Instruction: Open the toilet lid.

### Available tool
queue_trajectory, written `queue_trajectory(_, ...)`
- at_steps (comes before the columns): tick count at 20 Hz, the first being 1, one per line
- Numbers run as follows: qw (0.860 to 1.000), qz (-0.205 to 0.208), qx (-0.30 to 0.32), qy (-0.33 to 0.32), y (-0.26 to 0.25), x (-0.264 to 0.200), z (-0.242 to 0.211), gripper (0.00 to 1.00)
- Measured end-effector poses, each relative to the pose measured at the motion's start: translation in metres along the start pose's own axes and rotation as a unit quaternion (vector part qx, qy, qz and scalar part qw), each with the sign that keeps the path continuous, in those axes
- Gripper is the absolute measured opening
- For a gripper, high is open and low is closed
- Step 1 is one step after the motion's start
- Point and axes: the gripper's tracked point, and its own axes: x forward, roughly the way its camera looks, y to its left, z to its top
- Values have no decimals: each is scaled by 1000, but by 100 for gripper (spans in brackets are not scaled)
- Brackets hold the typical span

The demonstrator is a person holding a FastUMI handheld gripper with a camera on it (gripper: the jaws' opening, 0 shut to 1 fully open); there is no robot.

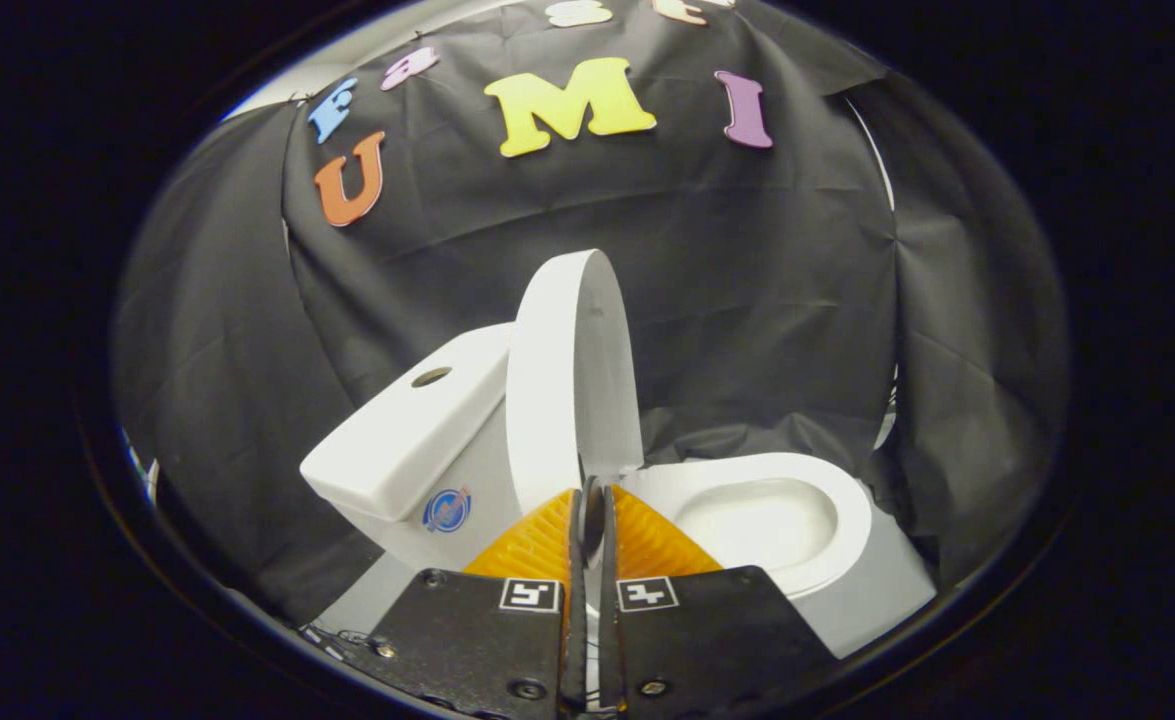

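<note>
Now, step: push the lid [572, 380] fully back against the tank [407, 440], then let go gently.
Claw: claw [590, 510] nearly closed, its fingers seemingly pinching the lid's lower edge.
Lid: white, oval, standing upright just ahead of the fingers.
Bowl: seat [767, 520] exposed beyond the fingers, to their right.

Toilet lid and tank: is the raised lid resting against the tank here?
Cannot tell. In the gripper view the lid stands upright, overlapping the tank edge, hiding any contact or gap. The gripper fingers are nearly closed at the lid's lower edge.
</note>
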Motion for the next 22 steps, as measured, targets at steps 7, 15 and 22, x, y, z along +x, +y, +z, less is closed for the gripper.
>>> queue_trajectory(7,1000,-2,-29,0,34,8,0,8)
queue_trajectory(15,996,-14,-87,-6,60,8,-6,8)
queue_trajectory(22,984,-19,-175,2,68,8,-8,14)
